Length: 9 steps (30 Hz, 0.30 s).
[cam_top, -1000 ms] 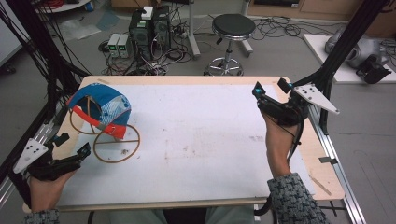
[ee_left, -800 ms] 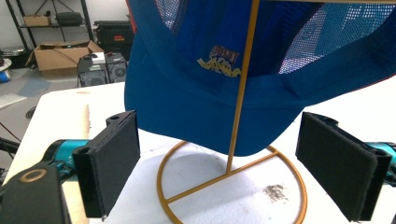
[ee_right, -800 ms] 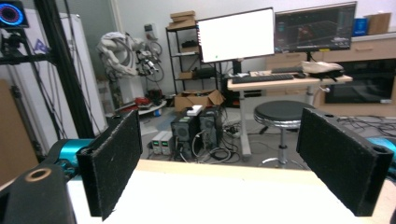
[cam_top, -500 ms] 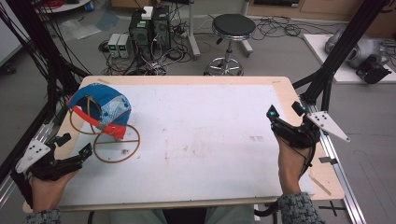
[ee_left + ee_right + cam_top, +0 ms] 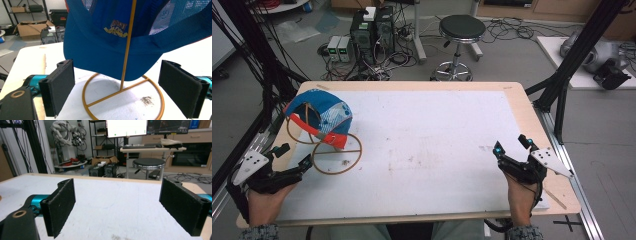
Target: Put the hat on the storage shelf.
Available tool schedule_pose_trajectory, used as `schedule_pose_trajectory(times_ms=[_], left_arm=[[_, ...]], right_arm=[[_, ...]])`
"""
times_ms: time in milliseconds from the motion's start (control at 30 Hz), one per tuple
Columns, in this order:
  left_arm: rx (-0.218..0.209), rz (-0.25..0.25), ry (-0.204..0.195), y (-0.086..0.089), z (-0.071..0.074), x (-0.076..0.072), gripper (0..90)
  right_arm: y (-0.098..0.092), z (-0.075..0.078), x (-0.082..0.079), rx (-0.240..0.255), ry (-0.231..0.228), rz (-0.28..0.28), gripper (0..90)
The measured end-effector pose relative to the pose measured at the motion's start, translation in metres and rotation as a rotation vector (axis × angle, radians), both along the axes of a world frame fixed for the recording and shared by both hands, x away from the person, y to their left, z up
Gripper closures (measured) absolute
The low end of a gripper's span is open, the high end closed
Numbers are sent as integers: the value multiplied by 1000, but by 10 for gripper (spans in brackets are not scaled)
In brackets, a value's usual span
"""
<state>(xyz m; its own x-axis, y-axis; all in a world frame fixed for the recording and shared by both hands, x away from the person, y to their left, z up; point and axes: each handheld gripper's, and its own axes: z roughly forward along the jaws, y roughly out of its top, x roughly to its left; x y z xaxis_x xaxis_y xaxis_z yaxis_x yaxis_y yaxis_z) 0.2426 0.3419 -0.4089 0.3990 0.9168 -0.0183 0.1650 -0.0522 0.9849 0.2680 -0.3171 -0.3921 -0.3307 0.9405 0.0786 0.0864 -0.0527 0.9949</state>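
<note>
From the high view we count one blue cap (image 5: pixel 319 116) on one gold wire stand (image 5: pixel 336 157) at the table's (image 5: pixel 437 150) left, our left gripper (image 5: pixel 292 160) just beside it and our right gripper (image 5: pixel 512 145) well apart, both spread wide. In the left gripper view, the cap (image 5: pixel 105 50) hangs between gaping jaws; a careless nudge could, we judge, tip the light stand (image 5: pixel 125 100). In the right gripper view, jaws gape over bare table (image 5: pixel 112 207).
</note>
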Motion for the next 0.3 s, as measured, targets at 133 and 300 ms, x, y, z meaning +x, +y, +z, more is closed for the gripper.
schedule_pose_trajectory(times_ms=[133,300], left_arm=[[3,0,3,0,-1,0,139],[4,-1,3,-1,-1,1,139]], right_arm=[[1,-10,-2,-2,20,1,127],[0,-12,-4,3,8,-1,126]])
